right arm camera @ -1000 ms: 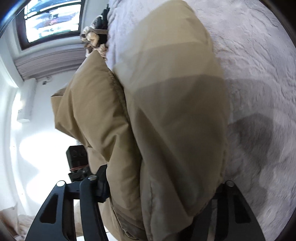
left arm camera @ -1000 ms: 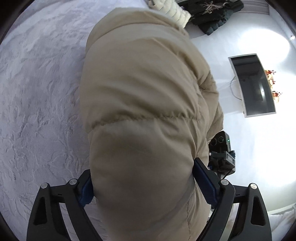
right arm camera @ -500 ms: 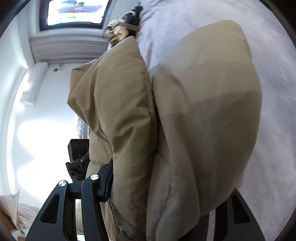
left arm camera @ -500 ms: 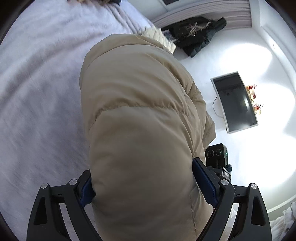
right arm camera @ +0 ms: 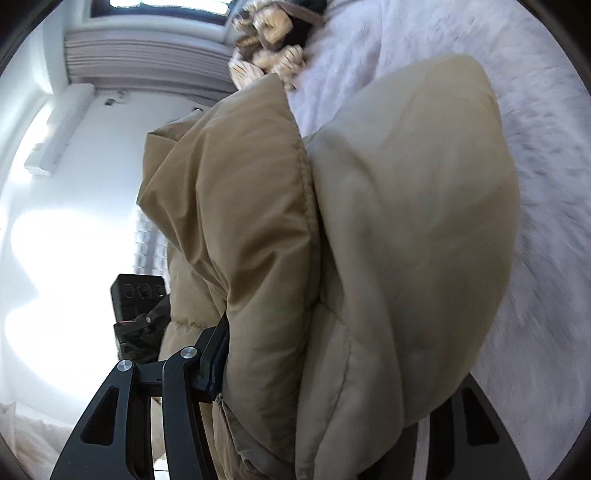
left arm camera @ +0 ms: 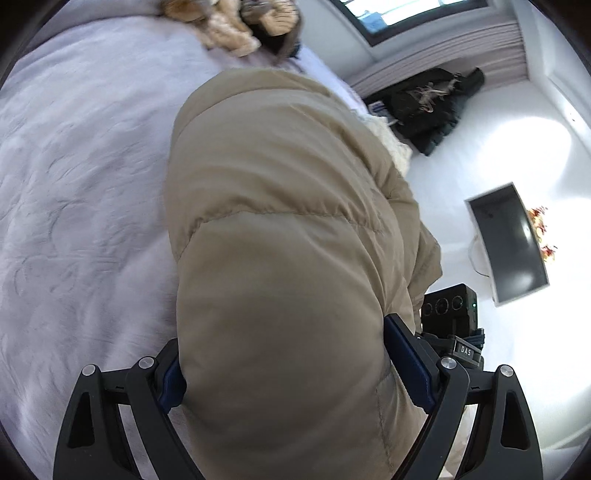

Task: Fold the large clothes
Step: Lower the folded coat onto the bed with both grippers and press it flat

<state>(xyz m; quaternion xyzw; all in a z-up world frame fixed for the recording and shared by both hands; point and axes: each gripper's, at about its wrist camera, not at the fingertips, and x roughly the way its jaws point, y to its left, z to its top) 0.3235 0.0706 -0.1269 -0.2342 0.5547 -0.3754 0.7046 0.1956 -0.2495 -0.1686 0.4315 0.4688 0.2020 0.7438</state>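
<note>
A tan puffer jacket (left arm camera: 280,229) fills the middle of both views. My left gripper (left arm camera: 288,365) is shut on a thick fold of it, the blue pads pressed into the fabric on both sides. My right gripper (right arm camera: 332,369) is shut on another bunched part of the same jacket (right arm camera: 388,240); its right finger is mostly hidden by the fabric. The jacket hangs lifted off the pale lilac bed cover (left arm camera: 81,192). Each view shows the other gripper's black body beside the jacket: one (left arm camera: 450,306), the other (right arm camera: 136,295).
A heap of tan and brown clothes (left arm camera: 229,26) lies at the far end of the bed, also in the right wrist view (right arm camera: 273,48). Dark garments (left arm camera: 432,103) lie on the white floor. A dark monitor (left arm camera: 509,243) and a window (right arm camera: 159,3) are at the sides.
Both grippers have lifted and tilted with the jacket: the far clothes heap and window have come into view, and the bed cover sits farther away and blurred.
</note>
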